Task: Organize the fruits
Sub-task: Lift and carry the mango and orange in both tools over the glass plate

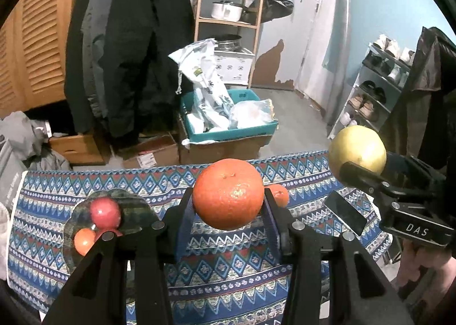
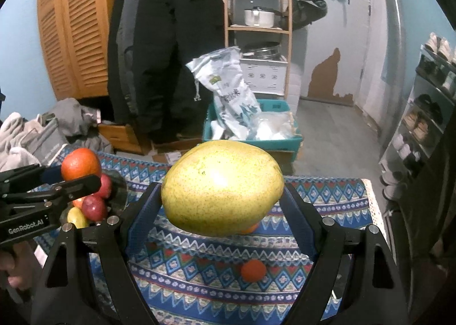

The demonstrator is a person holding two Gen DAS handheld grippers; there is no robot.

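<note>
Counting what I have in front of me: one big orange (image 1: 228,194) clamped in my left gripper (image 1: 228,211), one yellow-green mango (image 2: 222,186) clamped in my right gripper (image 2: 222,205), both held in the air above the patterned cloth (image 1: 228,282). On the dark plate (image 1: 134,211) at the left side of the cloth I count two red fruits (image 2: 94,206), a small orange one (image 1: 84,241) and a yellow one (image 2: 76,218), all bunched together. Loose on the cloth lie two more small orange fruits, one (image 2: 253,269) below the mango and one (image 1: 278,194) just behind my left gripper's right finger. One dark phone (image 1: 344,212) lies flat near the cloth's right edge.

The orange is round with dimpled, glossy skin. The mango is smooth, speckled with fine dots, and shows a bright highlight. Its long axis runs across my right jaws, roughly level, slightly higher on the right.
</note>
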